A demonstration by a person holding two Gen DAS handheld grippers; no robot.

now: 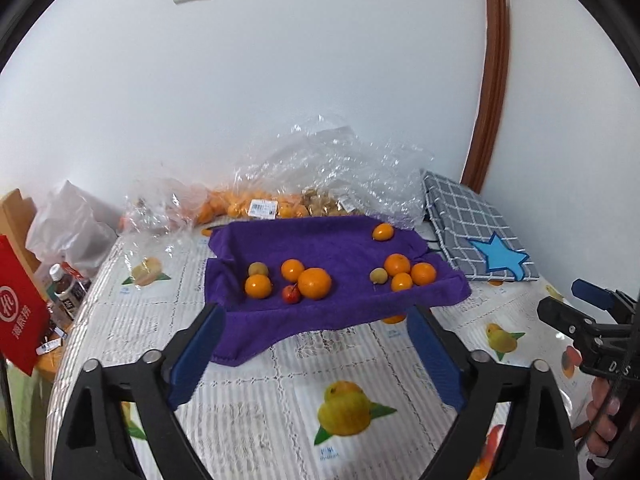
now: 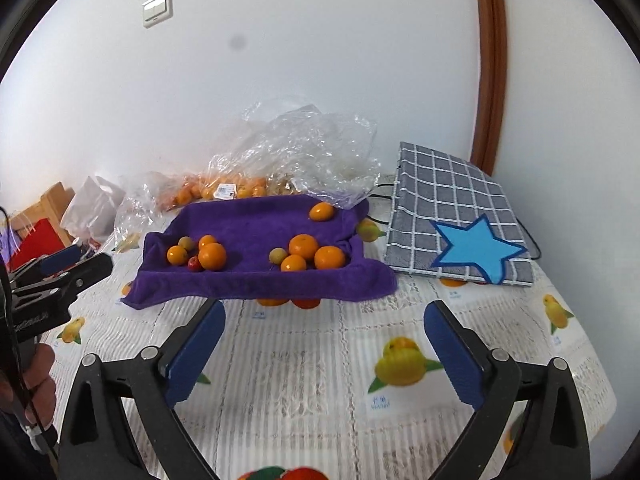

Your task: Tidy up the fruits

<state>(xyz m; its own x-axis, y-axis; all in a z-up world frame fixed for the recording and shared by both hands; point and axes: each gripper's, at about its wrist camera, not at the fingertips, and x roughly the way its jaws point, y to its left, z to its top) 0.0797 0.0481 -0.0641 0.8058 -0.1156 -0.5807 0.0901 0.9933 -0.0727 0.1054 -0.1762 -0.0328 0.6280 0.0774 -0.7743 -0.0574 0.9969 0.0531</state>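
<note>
A purple towel (image 1: pixel 320 312) (image 2: pixel 248 280) lies on the table with several oranges on it. A left cluster holds a big orange (image 1: pixel 315 283) (image 2: pixel 212 256), a small red fruit (image 1: pixel 291 294) (image 2: pixel 194 263) and a yellowish fruit (image 1: pixel 257 269). A right cluster (image 1: pixel 408 270) (image 2: pixel 304 256) holds oranges and a pale fruit. One orange (image 1: pixel 383 231) (image 2: pixel 321 211) sits alone at the back. My left gripper (image 1: pixel 316 320) is open and empty at the towel's front edge. My right gripper (image 2: pixel 324 316) is open and empty, just in front of the towel.
Clear plastic bags with more oranges (image 1: pixel 248 206) (image 2: pixel 224 190) lie behind the towel. A grey checked cloth with a blue star (image 1: pixel 476 236) (image 2: pixel 460 224) lies at the right. Bottles and a red bag (image 1: pixel 20 312) stand at the left. The tablecloth (image 1: pixel 280 412) has printed fruit.
</note>
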